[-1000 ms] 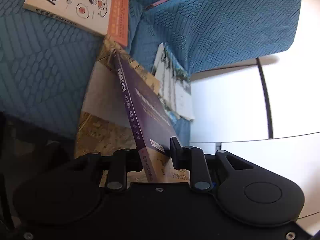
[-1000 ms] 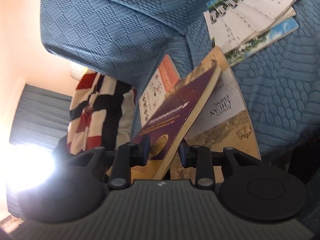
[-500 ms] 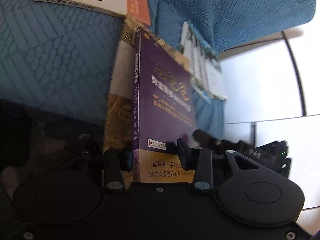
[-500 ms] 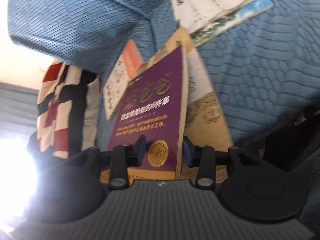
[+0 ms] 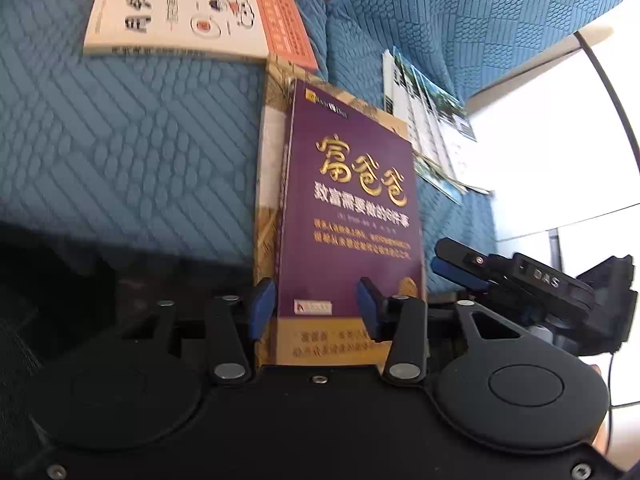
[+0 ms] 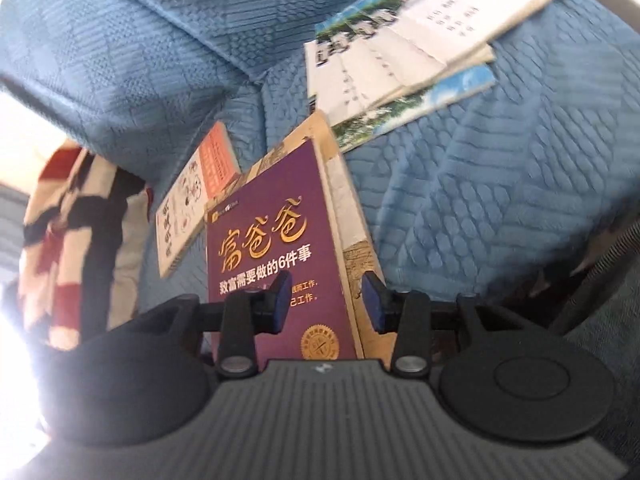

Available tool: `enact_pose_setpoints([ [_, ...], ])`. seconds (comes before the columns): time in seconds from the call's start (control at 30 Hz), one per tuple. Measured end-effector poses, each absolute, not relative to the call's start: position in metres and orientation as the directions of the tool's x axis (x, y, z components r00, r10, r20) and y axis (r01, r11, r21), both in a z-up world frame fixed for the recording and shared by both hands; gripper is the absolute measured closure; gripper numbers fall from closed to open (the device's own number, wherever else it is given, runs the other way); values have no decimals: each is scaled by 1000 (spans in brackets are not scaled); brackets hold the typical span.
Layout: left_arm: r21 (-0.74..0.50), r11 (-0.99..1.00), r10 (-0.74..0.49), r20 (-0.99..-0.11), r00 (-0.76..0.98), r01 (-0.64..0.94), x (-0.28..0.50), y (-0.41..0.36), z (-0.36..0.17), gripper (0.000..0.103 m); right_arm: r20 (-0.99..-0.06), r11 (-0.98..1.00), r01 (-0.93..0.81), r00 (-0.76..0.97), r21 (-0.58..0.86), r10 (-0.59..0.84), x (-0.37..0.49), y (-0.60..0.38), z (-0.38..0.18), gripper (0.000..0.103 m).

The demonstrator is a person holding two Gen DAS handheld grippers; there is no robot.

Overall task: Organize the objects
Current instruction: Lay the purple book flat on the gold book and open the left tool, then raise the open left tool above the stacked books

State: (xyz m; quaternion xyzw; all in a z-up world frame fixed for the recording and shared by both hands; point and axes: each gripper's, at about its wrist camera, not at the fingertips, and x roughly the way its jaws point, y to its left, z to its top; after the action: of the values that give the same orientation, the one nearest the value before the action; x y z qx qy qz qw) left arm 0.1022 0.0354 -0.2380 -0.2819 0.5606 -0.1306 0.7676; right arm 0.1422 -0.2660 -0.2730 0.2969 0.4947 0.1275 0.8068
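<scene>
A purple book (image 5: 348, 208) with gold lettering lies flat, cover up, on a larger tan book (image 5: 268, 184) on the blue sofa seat (image 5: 120, 140). My left gripper (image 5: 316, 308) hovers over the book's near end with its blue pads apart and off the cover. My right gripper (image 6: 326, 302) is open over the right edge of the same purple book (image 6: 272, 248), where the tan book (image 6: 356, 240) shows beneath. The right gripper's fingers (image 5: 452, 272) also show at the right of the left wrist view.
A white and orange book (image 5: 180, 8) lies behind the stack near the sofa back. Several fanned magazines (image 6: 400, 60) lie to the right. A red, white and black striped cloth (image 6: 68, 240) hangs at the sofa's left end. A white floor (image 5: 560, 140) lies beyond the seat edge.
The purple book stood tilted on edge between both pairs of jaws; it now lies flat on the tan book. Both grippers have let it go and rolled level over it.
</scene>
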Motion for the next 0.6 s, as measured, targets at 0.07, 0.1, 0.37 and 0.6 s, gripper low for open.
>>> enact_pose_setpoints([
  [0.07,-560,823,-499,-795,344,-100,103,31,-236,67,-734,826,40,484,563,477,144,-258,-271,61],
  [0.1,-548,831,-488,-801,346,-96,104,29,-236,70,-741,843,18,486,538,463,144,-254,-270,61],
  [0.37,-496,863,-437,-829,349,-97,104,25,-240,85,-743,886,-58,520,461,421,149,-237,-277,66],
  [0.6,-452,889,-400,-847,352,-79,103,15,-237,85,-733,885,-78,529,460,428,151,-236,-279,67],
])
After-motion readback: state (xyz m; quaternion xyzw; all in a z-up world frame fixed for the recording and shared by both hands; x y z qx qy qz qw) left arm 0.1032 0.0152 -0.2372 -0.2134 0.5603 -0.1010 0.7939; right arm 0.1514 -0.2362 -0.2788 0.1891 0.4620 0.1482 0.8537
